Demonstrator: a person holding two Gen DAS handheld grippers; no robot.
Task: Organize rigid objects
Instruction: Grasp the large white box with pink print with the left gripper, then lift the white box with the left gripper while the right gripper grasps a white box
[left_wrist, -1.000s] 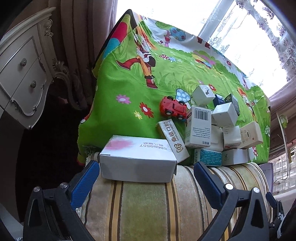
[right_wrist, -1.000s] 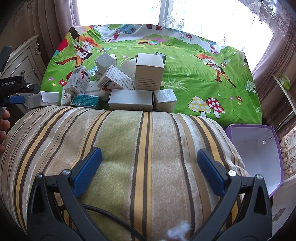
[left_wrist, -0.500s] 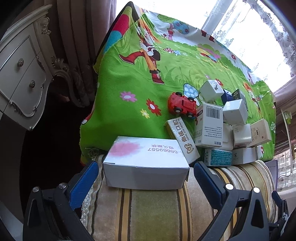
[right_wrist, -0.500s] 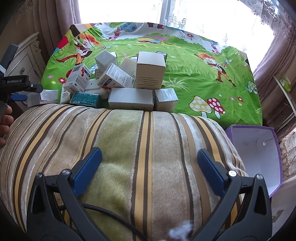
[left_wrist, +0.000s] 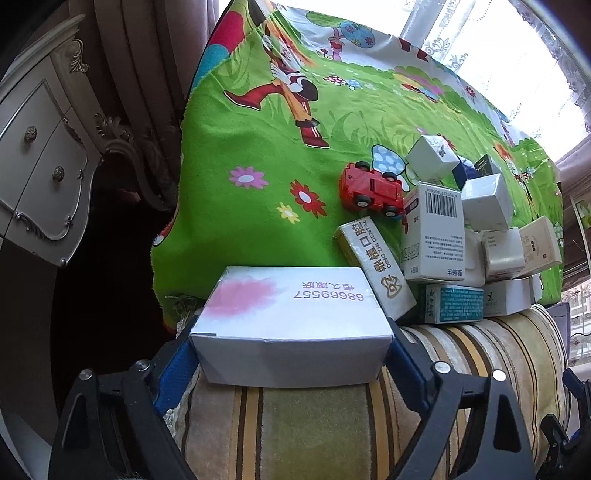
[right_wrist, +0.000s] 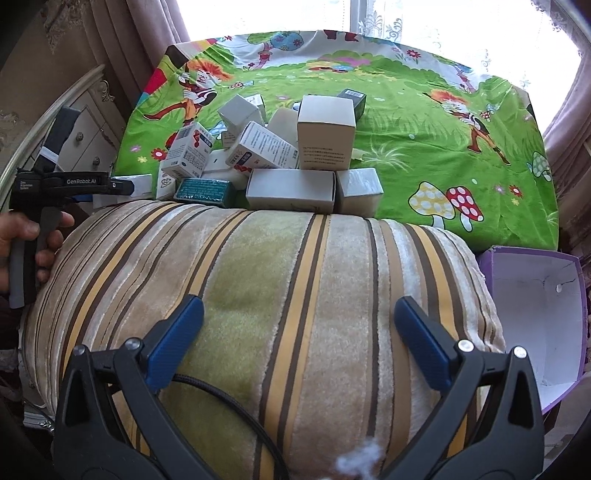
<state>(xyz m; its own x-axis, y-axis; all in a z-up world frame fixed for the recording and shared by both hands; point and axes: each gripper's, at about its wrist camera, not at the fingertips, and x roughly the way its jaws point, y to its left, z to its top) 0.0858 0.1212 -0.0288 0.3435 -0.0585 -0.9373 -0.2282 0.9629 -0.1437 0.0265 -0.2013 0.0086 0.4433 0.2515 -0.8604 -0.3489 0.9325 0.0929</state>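
The white carton with a pink blotch (left_wrist: 291, 317) is bracketed at both ends by the left gripper (left_wrist: 291, 350), whose jaws have just been closing onto it; it rests on the striped cushion (right_wrist: 258, 288), at the edge of the green cartoon cloth (left_wrist: 258, 147). The right gripper (right_wrist: 299, 339) is held over the cushion, jaws wide apart, nothing between them. The heap of small boxes (right_wrist: 273, 155) lies beyond.

Large box (left_wrist: 291, 325) sitting on the near cushion's (right_wrist: 280, 295) left end, heap of small boxes (right_wrist: 280, 155) lying just beyond the cushion on the cloth (left_wrist: 266, 155), toy car (left_wrist: 371, 190) resting at the heap's far left, open carton (right_wrist: 535, 310) standing right of the cushion, dresser (left_wrist: 40, 166) standing far left.
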